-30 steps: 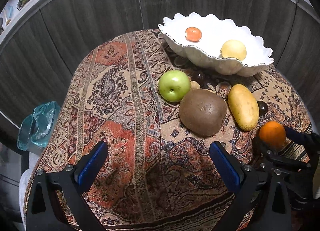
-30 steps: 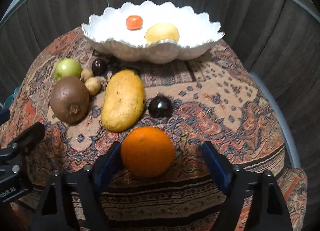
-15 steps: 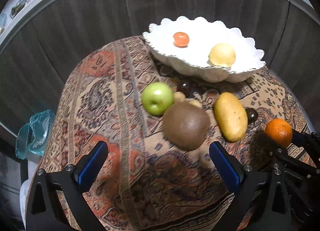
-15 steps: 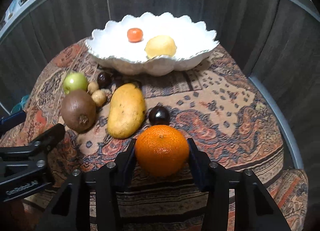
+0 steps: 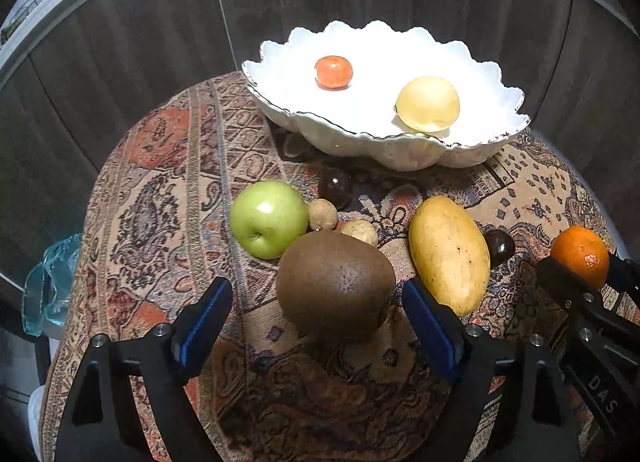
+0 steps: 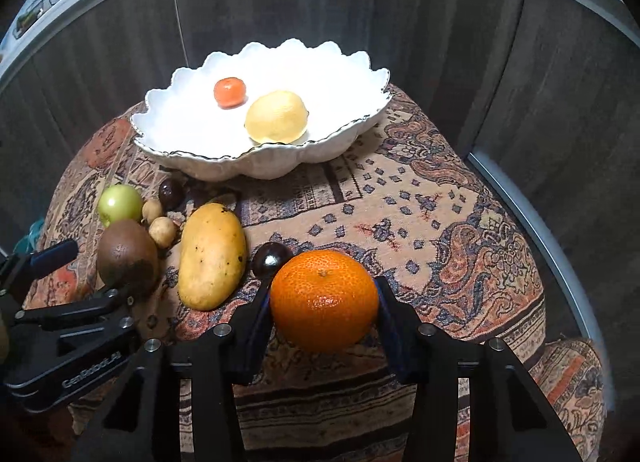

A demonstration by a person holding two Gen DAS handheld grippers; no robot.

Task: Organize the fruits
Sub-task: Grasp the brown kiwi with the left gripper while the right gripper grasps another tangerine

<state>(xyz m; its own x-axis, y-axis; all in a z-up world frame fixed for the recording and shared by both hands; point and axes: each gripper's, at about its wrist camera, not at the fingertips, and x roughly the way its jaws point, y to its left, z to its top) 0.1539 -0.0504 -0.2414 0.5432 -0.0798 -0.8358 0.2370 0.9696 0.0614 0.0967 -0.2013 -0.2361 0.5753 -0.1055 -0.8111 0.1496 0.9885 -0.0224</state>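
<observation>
My right gripper (image 6: 324, 322) is shut on an orange (image 6: 324, 300) and holds it above the patterned cloth; the orange also shows in the left wrist view (image 5: 580, 256). My left gripper (image 5: 316, 324) is open, its blue pads on either side of a brown kiwi (image 5: 336, 286) that lies on the cloth. A white scalloped bowl (image 6: 192, 158) at the back holds a small tangerine (image 6: 229, 91) and a lemon (image 6: 277, 117). A yellow mango (image 5: 448, 254) and a green apple (image 5: 269, 219) lie beside the kiwi.
Two small tan fruits (image 5: 322, 215) and two dark round fruits (image 5: 335, 187) lie among the bigger ones. A blue glass object (image 5: 48, 286) stands off the table's left edge. Dark wood panels close the back. The cloth drops off at the right edge (image 6: 552, 302).
My right gripper closed on the orange and lifted it off the cloth. My left gripper moved forward and right, and the kiwi now sits between its open fingers.
</observation>
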